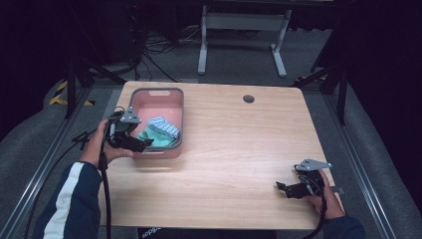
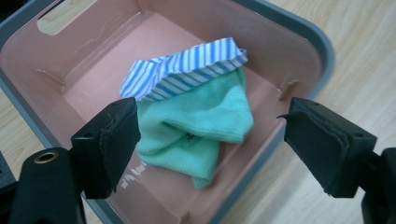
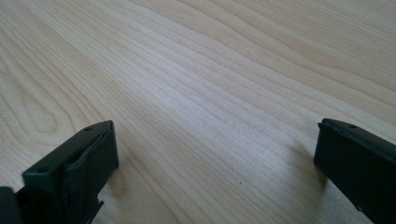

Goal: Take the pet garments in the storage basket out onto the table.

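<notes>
- Wooden table (image 1: pixel 239 149): carries everything shown.
- Pink bin (image 1: pixel 175 102) with grey rim: stands at the table's far left part.
- Green cloth (image 2: pixel 205 121): lies crumpled on the bin floor, at its near end.
- Blue-striped cloth (image 2: pixel 187 70): folded, rests on top of the green cloth.
- Left gripper (image 2: pixel 210 140): above the bin's near-left corner, jaws wide apart, holding nothing.
- Right gripper (image 3: pixel 215 154): low over bare wood at the table's near right, jaws wide apart, holding nothing.

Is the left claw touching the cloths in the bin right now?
Apart. The left gripper view shows the left claw open above the bin, both jaws clear of the green cloth and striped cloth, nothing between the pads.
</notes>
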Demonstrator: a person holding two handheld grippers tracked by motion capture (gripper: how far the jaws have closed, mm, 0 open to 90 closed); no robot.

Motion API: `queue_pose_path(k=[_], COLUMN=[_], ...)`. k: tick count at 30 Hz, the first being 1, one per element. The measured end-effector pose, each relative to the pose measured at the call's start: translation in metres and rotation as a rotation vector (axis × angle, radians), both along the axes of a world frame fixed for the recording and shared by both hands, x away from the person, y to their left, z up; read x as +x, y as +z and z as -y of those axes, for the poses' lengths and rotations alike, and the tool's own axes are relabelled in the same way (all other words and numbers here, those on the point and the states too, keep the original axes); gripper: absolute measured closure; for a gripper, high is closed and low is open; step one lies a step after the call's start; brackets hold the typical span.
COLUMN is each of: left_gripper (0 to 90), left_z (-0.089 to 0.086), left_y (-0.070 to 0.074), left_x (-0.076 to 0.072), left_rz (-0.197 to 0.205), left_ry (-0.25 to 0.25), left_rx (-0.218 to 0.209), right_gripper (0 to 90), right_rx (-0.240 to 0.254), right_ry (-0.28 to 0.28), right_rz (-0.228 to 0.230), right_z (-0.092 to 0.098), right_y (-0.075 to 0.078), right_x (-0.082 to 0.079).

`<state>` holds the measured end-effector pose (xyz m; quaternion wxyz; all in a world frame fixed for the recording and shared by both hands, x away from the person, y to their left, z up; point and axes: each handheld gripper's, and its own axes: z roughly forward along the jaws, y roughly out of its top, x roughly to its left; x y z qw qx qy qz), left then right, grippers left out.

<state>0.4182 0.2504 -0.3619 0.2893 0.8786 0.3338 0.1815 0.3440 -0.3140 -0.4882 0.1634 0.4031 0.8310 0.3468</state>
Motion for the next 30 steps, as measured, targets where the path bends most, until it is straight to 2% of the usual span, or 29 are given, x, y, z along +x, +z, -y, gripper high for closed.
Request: queue_pose_path(k=[1, 2, 3, 5, 7, 8, 9, 10, 11, 14, 17, 19, 22, 26, 28, 30], left_gripper=[18.5, 18.5, 18.5, 18.5, 18.5, 18.5, 18.5, 18.5, 18.5, 18.2, 18.9, 18.9, 19.5, 22.6, 28.9, 31.3], left_z=[0.002, 0.002, 0.004, 0.006, 0.008, 0.008, 0.010, 0.010, 0.011, 0.017, 0.020, 0.022, 0.024, 0.028, 0.029, 0.028], left_y=[-0.001, -0.001, -0.004, -0.008, -0.013, -0.013, -0.018, -0.018, -0.021, -0.028, -0.035, -0.039, -0.040, -0.043, -0.044, -0.047], left_x=[0.008, 0.008, 0.018, 0.028, 0.037, 0.037, 0.045, 0.045, 0.050, 0.057, 0.065, 0.070, 0.074, 0.081, 0.085, 0.089], left_rz=[-0.016, -0.016, -0.035, -0.065, -0.097, -0.097, -0.121, -0.121, -0.137, -0.162, -0.227, -0.251, -0.273, -0.303, -0.335, -0.365], left_ry=[0.006, 0.006, 0.015, 0.018, 0.026, 0.026, 0.034, 0.034, 0.039, 0.046, 0.049, 0.054, 0.061, 0.067, 0.068, 0.090], left_rx=[0.006, 0.006, 0.026, 0.042, 0.052, 0.052, 0.074, 0.074, 0.076, 0.130, 0.155, 0.183, 0.201, 0.235, 0.235, 0.234], right_gripper=[0.0, 0.0, 0.0, 0.0, 0.0, 0.0, 0.0, 0.0, 0.0, 0.0, 0.0, 0.0, 0.0, 0.0, 0.0, 0.0], right_rx=[0.000, 0.000, 0.000, 0.000, 0.000, 0.000, 0.000, 0.000, 0.000, 0.000, 0.000, 0.000, 0.000, 0.000, 0.000, 0.000], right_ry=[0.000, 0.000, 0.000, 0.000, 0.000, 0.000, 0.000, 0.000, 0.000, 0.000, 0.000, 0.000, 0.000, 0.000, 0.000, 0.000], right_rz=[0.000, 0.000, 0.000, 0.000, 0.000, 0.000, 0.000, 0.000, 0.000, 0.000, 0.000, 0.000, 0.000, 0.000, 0.000, 0.000], right_z=[0.000, 0.000, 0.000, 0.000, 0.000, 0.000, 0.000, 0.000, 0.000, 0.000, 0.000, 0.000, 0.000, 0.000, 0.000, 0.000], right_y=[0.000, 0.000, 0.000, 0.000, 0.000, 0.000, 0.000, 0.000, 0.000, 0.000, 0.000, 0.000, 0.000, 0.000, 0.000, 0.000], right_x=[0.000, 0.000, 0.000, 0.000, 0.000, 0.000, 0.000, 0.000, 0.000, 0.000, 0.000, 0.000, 0.000, 0.000, 0.000, 0.000])
